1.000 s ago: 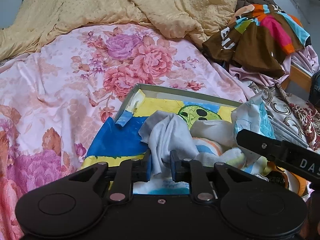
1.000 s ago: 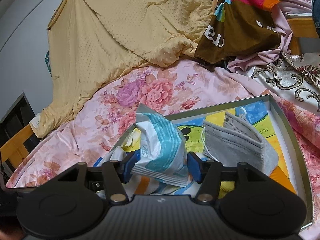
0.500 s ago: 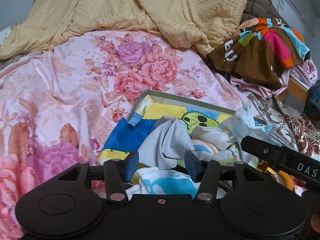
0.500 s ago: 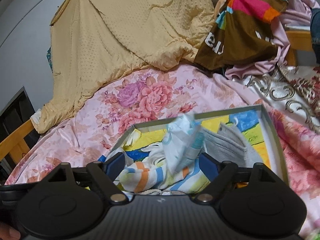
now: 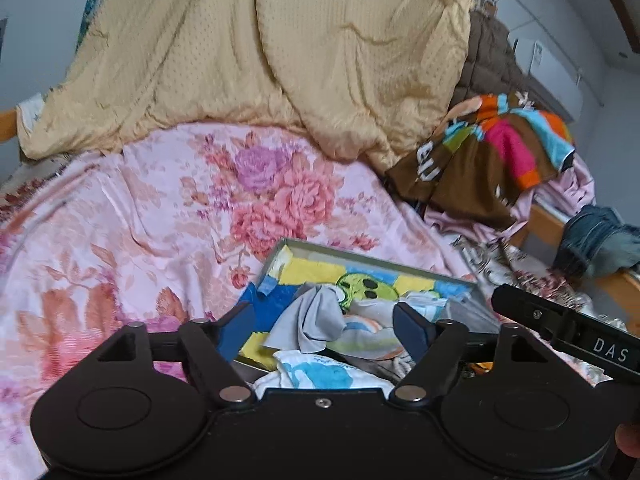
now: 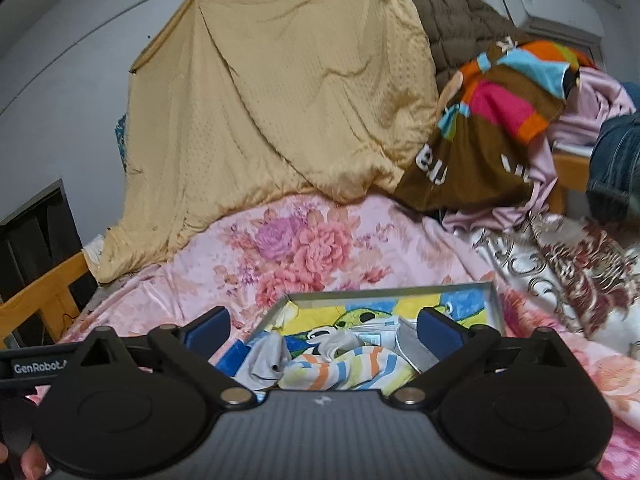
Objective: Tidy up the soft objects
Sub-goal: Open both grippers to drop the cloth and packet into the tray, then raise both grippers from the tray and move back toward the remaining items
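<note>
On the bed, the pink floral cover is your whole work surface, and the big yellow quilt piled along the far edge plus the bright brown-and-pink garment heaped at the far right corner are well out of your way, so they don't seem part of the job right now. What matters is the shallow cartoon-printed tray, sitting near the bed's near edge, presumably so all the little soft stuff ends up in one spot you can reach with both hands.

Inside it, the striped cloth lies bunched along the tray's near edge, the grey cloth is crumpled toward the near left corner, and a grey folded piece that looks like a face mask sits toward the right wall. All of it rests loose in the tray.

Your left gripper has its jaws opening with nothing pinched; the cloths only show behind the gap. Same for your right gripper: jaws opening, spread very wide, empty, hanging above the tray's near edge. Looks like a drop-off to me.
</note>
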A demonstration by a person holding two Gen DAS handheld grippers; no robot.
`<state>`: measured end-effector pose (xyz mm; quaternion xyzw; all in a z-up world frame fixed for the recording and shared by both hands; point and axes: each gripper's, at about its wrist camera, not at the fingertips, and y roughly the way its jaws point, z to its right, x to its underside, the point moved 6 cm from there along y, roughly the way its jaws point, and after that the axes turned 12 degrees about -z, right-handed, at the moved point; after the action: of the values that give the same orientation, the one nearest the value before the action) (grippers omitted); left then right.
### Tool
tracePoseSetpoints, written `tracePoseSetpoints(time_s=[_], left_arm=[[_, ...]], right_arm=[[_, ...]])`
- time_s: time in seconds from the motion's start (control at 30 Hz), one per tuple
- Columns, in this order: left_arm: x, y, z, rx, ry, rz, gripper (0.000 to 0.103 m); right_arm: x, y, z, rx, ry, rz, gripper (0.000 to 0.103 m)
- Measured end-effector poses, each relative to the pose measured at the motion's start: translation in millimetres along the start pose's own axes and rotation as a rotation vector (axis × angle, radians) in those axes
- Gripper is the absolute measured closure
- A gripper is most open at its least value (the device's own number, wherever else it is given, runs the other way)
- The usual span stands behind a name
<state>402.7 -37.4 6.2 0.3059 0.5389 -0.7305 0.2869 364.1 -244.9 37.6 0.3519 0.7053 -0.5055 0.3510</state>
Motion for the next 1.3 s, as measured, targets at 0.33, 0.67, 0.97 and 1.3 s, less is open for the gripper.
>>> tracePoseSetpoints(time_s=[0.33, 0.67, 0.97, 1.3], left_arm=[[16, -87, -2, -0.026, 0.015, 0.053, 0.001], [56, -135, -5, -0.055, 0.058, 0.078, 0.001], [114, -131, 2, -0.004, 0.151, -0.017, 0.001], [163, -104, -4, 0.036, 0.224, -0.126, 0.001]], right_arm=[[21, -65, -22, 0.005, -0.007, 0.066, 0.000], [64, -113, -30, -0.001, -0.020, 0.079, 0.000], [118, -136, -26, 0.040, -0.079, 0.016, 0.000], [155, -110, -32, 0.041, -0.101, -0.150, 0.000]])
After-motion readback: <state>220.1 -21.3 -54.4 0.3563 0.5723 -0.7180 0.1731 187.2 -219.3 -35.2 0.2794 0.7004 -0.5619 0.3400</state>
